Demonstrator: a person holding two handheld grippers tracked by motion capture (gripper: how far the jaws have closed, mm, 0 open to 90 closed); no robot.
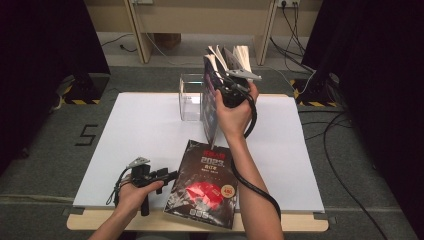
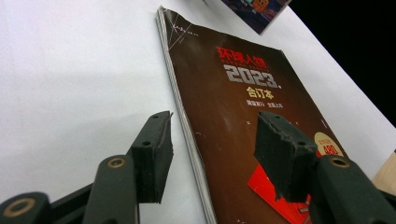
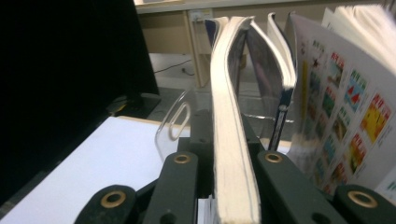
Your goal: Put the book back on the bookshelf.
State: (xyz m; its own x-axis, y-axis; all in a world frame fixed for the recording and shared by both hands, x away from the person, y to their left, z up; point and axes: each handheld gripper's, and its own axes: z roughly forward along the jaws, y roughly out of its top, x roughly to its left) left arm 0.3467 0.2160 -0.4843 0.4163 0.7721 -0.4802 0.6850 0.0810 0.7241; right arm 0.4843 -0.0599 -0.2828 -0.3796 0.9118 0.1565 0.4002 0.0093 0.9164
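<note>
Right tongs (image 1: 231, 75): I have them clamped on a bundle of books (image 3: 232, 154), lifted upright above the counter, just in front of the clear box (image 1: 190, 97).
Bundle: several volumes fan apart at the top; one open page shows rows of small coloured pictures, print too small for me to read.
Left tongs (image 2: 212, 154): jaws parted with nothing between them, resting low on the white counter (image 1: 145, 130) beside the dark magazine (image 2: 243, 107).
Magazine: lies flat near the counter's front edge; cover reads "2023" in large grey digits under red Chinese characters; a round sticker reads "480".
</note>
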